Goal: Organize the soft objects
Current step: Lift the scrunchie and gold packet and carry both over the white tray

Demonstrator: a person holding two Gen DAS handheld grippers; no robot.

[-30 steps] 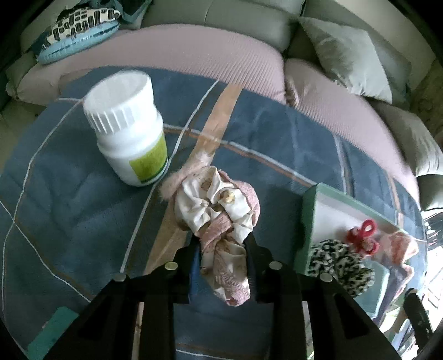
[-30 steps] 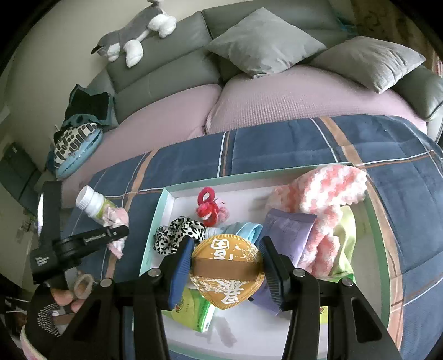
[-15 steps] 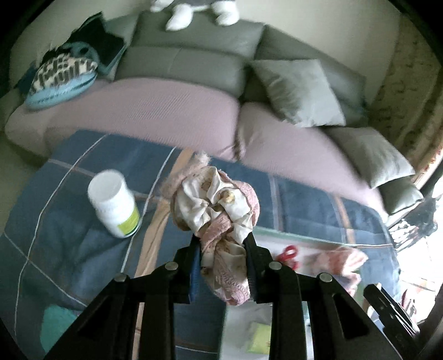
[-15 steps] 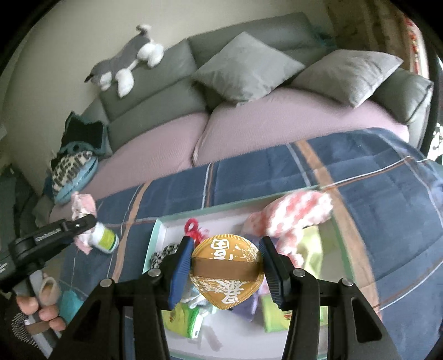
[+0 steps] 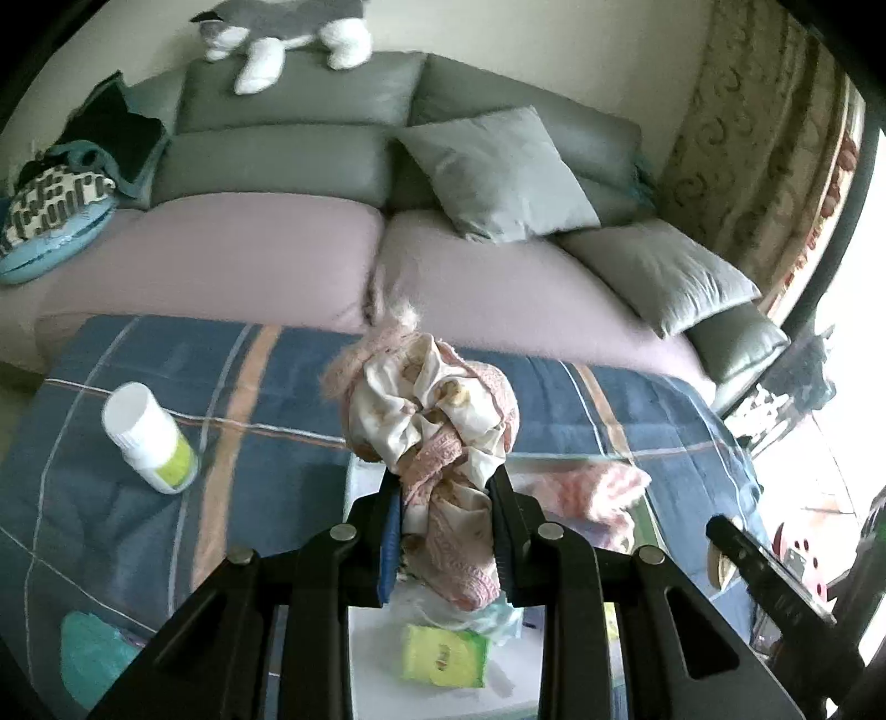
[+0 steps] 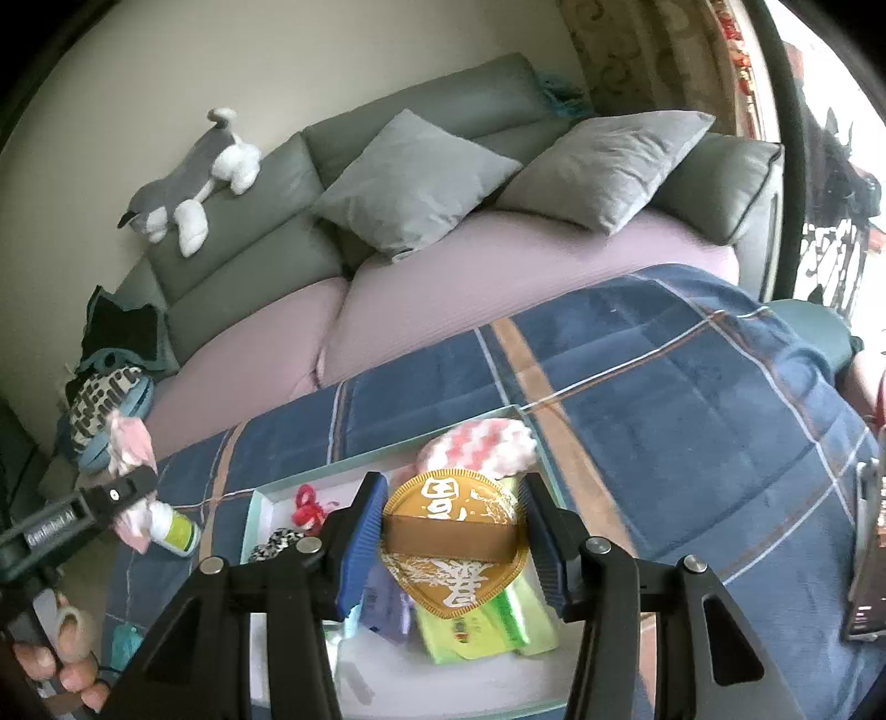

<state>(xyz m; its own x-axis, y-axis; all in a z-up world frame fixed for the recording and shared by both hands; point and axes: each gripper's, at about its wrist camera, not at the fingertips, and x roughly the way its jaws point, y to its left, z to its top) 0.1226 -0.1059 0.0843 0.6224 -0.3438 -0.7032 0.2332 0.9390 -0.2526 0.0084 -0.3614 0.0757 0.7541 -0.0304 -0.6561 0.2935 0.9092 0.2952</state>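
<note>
A gray sofa (image 5: 288,149) fills the back, with pink seat covers (image 5: 210,255). Two gray pillows (image 5: 498,171) lean at 1 o'clock. A toy husky dog (image 6: 194,177) lies on the sofa top at 11 o'clock. A white bottle (image 5: 149,437) with a green label stands on the blue checked blanket (image 5: 111,509) at 9 o'clock.

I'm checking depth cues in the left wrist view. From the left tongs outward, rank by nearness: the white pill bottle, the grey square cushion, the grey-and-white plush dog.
1. White pill bottle: nearest the left tongs, on the blue plaid blanket to their left.
2. Grey square cushion: farther, propped on the sofa ahead, slightly right.
3. Grey-and-white plush dog: farthest, on top of the sofa back, upper left.
</note>
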